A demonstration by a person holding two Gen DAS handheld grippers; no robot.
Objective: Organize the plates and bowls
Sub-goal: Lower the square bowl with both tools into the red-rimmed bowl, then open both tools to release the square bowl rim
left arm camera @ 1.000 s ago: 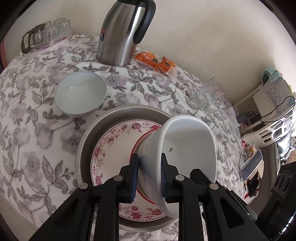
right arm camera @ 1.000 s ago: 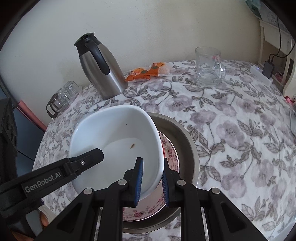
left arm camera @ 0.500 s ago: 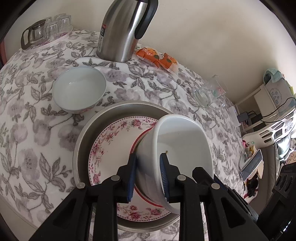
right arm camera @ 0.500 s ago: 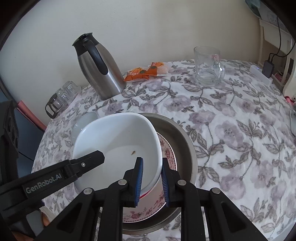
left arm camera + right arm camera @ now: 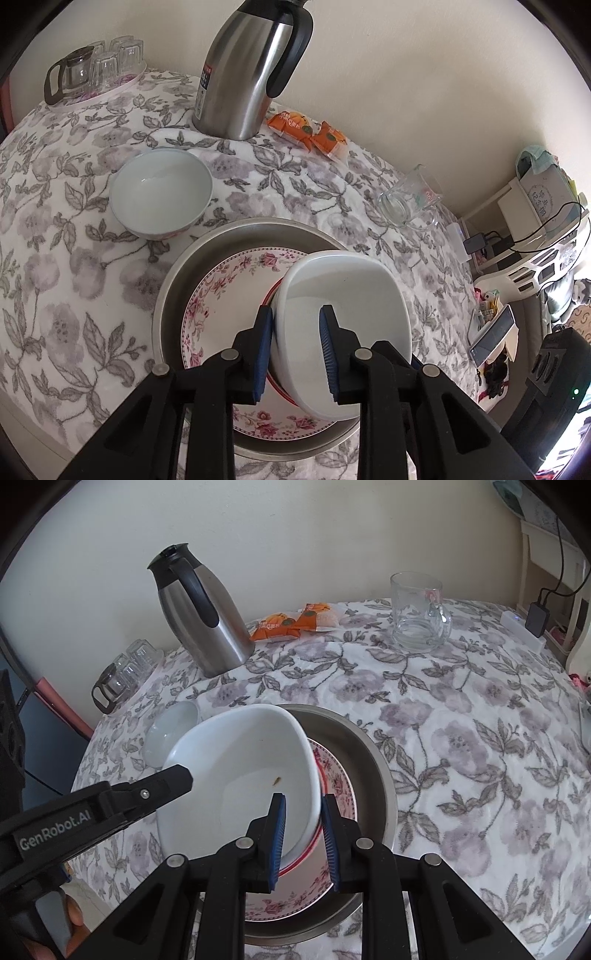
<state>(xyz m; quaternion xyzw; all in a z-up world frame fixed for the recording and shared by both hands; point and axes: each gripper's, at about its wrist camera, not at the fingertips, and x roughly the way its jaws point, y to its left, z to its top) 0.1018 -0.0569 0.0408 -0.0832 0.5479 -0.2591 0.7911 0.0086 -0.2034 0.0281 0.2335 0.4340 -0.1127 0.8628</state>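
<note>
Fingers of left gripper (image 5: 295,354) straddle near wall of white square bowl (image 5: 343,328), pads close to both faces, contact unclear. Right gripper (image 5: 303,836) pinches opposite wall of same bowl. Bowl tilted, resting on red-rimmed dish (image 5: 320,771) atop floral plate (image 5: 221,295) inside metal pan (image 5: 177,280). Small white bowl (image 5: 160,195) beside pan on floral tablecloth (image 5: 55,258). Steel thermos (image 5: 245,74) and glass mug (image 5: 419,613) farther back.

**Dishes stacked at table centre**

In the left wrist view, a metal basin (image 5: 173,295) sits at centre frame on the table (image 5: 55,258), holding a floral plate (image 5: 221,288) with a square bowl (image 5: 351,295) on top. A round bowl (image 5: 160,194) lies upper left of the basin, a thermos (image 5: 251,74) behind it, snack packets (image 5: 310,131) right of the thermos, and a glass mug (image 5: 410,201) at right.
</note>
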